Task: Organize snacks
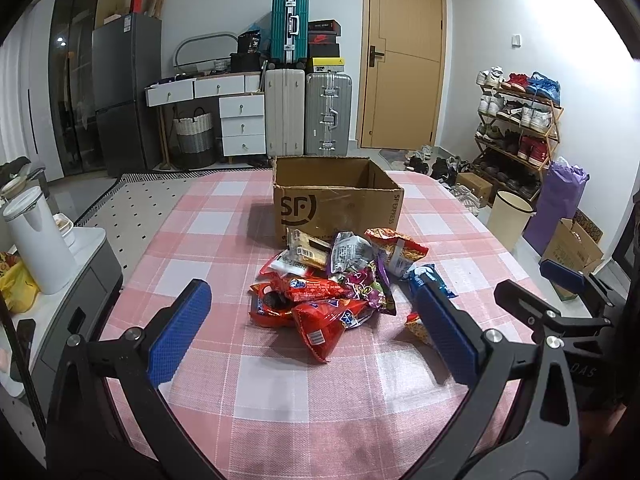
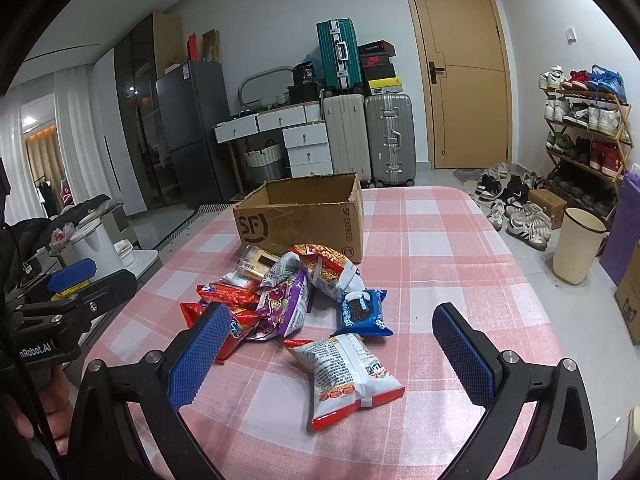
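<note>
Snacks (image 1: 340,280) ahead of open tool (image 1: 316,332)

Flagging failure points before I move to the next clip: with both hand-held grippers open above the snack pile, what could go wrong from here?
1. The snack pile is overlapped, so closing the left hand-held gripper may pinch two packets or drag neighbours.
2. The white and red packet lies flat and looks puffy; the right hand-held gripper might crush it or let it slip.
3. The cardboard box touches the pile, so a packet carried low could catch its near wall.
</note>
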Tool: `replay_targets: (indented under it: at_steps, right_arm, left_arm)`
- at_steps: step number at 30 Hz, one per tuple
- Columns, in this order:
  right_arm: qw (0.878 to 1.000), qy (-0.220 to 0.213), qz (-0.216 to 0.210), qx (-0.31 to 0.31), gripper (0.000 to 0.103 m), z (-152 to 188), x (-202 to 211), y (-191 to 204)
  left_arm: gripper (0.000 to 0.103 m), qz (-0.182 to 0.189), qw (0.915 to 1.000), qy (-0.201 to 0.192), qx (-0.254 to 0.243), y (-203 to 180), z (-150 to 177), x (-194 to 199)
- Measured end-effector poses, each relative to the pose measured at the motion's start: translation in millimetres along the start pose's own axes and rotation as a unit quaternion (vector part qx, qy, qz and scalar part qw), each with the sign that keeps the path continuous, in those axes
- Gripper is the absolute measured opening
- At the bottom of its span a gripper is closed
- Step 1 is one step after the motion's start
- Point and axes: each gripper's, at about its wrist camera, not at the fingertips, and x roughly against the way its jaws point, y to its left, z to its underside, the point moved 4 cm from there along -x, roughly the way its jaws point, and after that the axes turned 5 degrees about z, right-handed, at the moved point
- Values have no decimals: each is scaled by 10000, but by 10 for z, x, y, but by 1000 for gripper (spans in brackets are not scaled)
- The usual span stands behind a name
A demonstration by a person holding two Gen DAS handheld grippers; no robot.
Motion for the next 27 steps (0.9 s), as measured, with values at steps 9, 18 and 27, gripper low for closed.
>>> replay_targets:
  at_steps: [9, 18, 27]
  right_arm:
    - [10000, 27, -20, 11, 103, 0, 24, -2]
    - [10000, 43, -29, 10, 103, 2, 18, 1]
    - [10000, 55, -61, 27, 103, 2, 23, 9]
  left_arm:
    - [102, 19, 10000, 37, -15, -21, 32, -29]
    - [102, 110, 9997, 153, 143, 39, 28, -87]
    - [102, 130, 9996, 170, 180, 43, 33, -92]
